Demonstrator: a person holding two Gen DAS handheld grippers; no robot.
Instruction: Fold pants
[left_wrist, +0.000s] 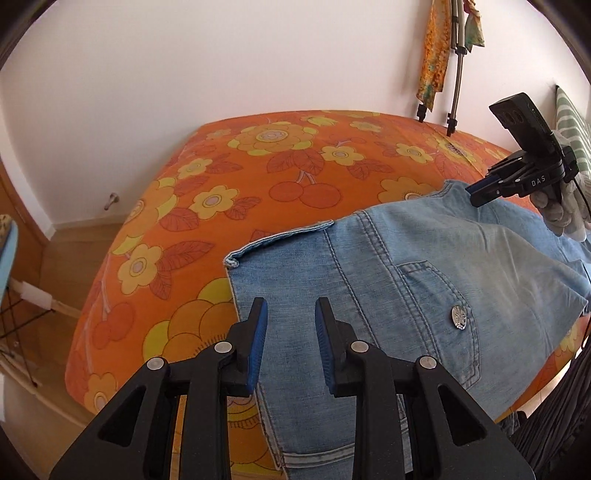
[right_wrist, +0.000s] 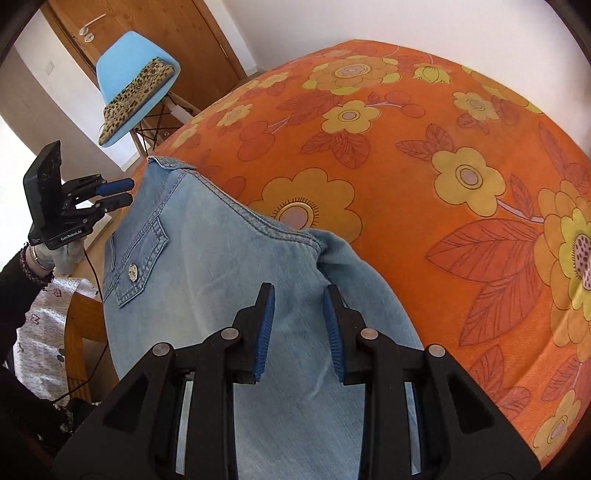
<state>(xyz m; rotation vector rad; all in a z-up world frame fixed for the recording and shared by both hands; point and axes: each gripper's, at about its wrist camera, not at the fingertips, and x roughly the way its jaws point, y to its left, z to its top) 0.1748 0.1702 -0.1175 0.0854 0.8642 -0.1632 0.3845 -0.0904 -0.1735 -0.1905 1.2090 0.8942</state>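
Left wrist view: pants (left_wrist: 388, 288) of pale denim lying on the bed (left_wrist: 221, 177), spread toward 3 o'clock, back pocket with metal button (left_wrist: 459, 316) facing up, a hemmed edge at 10 o'clock of the cloth. Judged as partly folded (legs apparently laid one over the other, a loose layer bunched at 3 o'clock); at least one further fold across the length and a smoothing left to do, though extent of folding not fully visible. Left gripper (left_wrist: 291, 347) hovering over the near edge of the denim, fingers spread with a clear gap, nothing pinched; contact with cloth not certain. Right gripper (left_wrist: 480, 192) at 2 o'clock, above the far corner of the pants, fingers close together or nearly so in this view.

Right wrist view: same pants (right_wrist: 229, 258) running from 6 o'clock up to 10 o'clock, waistband seam ridged across the middle. Right gripper (right_wrist: 299, 332) spread moderately over the denim, holding nothing. Left gripper (right_wrist: 116, 194) at 9 o'clock, just beside the cloth edge, fingers apart, empty. Blue chair (right_wrist: 136, 74) well apart at 11 o'clock.
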